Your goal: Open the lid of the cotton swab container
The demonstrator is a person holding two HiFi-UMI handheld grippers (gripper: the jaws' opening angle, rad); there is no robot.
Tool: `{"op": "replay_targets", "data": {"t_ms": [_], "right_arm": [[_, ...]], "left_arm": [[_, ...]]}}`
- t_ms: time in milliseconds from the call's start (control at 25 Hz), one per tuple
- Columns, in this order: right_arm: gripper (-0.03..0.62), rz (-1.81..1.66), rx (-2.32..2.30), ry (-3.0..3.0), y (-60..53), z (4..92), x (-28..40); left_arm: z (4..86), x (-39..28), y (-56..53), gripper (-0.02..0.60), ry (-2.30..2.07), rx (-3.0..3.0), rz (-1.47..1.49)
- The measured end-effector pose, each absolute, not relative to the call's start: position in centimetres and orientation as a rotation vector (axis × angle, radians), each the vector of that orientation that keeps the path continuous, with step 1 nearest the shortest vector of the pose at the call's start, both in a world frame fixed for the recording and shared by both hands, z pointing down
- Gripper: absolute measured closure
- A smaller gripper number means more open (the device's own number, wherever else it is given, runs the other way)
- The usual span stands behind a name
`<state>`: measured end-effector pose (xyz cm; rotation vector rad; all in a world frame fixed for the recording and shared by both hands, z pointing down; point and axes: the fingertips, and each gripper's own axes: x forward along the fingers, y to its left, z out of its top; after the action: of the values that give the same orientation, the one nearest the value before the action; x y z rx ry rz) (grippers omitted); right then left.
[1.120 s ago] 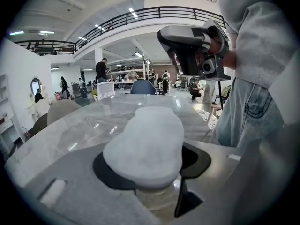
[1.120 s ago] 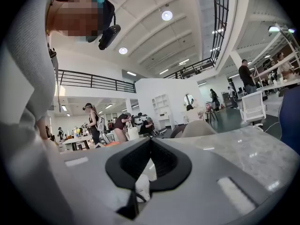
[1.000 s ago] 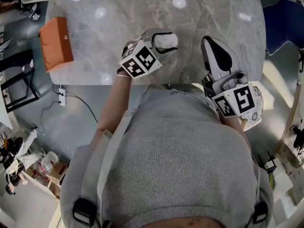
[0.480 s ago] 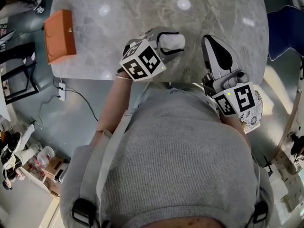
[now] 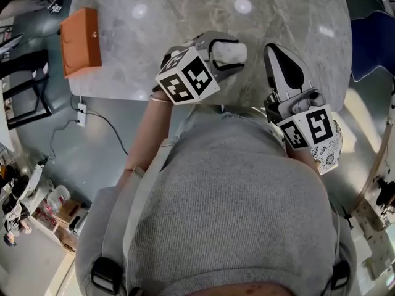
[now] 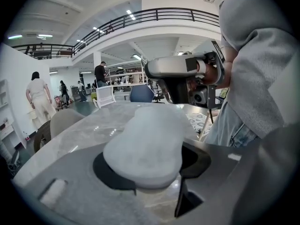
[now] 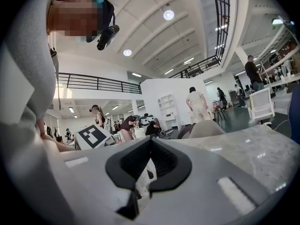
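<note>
Nearest the head camera is the person's grey hooded top [image 5: 228, 196], filling the lower half of the view. Just past it, the left gripper [image 5: 217, 53] is clamped across the cotton swab container [image 5: 231, 52], a white, rounded, oblong thing. In the left gripper view it fills the space between the two dark pads and sits clear of the table [image 5: 185, 17]. Beside it, close but apart, the right gripper [image 5: 270, 48] has its jaws pressed together with nothing in them, and points out over the tabletop. Its own view shows only a sliver of a marker cube through the slit. No seam or hinge on the container can be made out, so I can't tell which end carries the lid. Step in hand, as I judge it: steady the body with the left tool and bring the right one to the lid. To do that well, the left pads should stay on the body only, so the lid stays free. The container should be turned until the lid edge faces the right tool. Then either part the right jaws to pinch the lip, or slip the closed tip under it and lever gently. Too hard a squeeze could warp the shell and jam the lid. Farther out an orange box [image 5: 80, 42] lies at the table's left edge.
</note>
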<state>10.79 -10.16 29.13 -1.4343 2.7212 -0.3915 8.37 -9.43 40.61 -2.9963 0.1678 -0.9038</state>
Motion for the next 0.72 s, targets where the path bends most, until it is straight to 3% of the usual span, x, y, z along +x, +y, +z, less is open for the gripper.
{"op": "replay_targets", "data": {"t_ms": [720], "right_arm": [[0.595,-0.382,-1.393,2.732,-10.4,29.0,10.3]], "left_arm": [[37.2,8.0,-9.4,0.344,0.185,-3.001,-0.849]]}}
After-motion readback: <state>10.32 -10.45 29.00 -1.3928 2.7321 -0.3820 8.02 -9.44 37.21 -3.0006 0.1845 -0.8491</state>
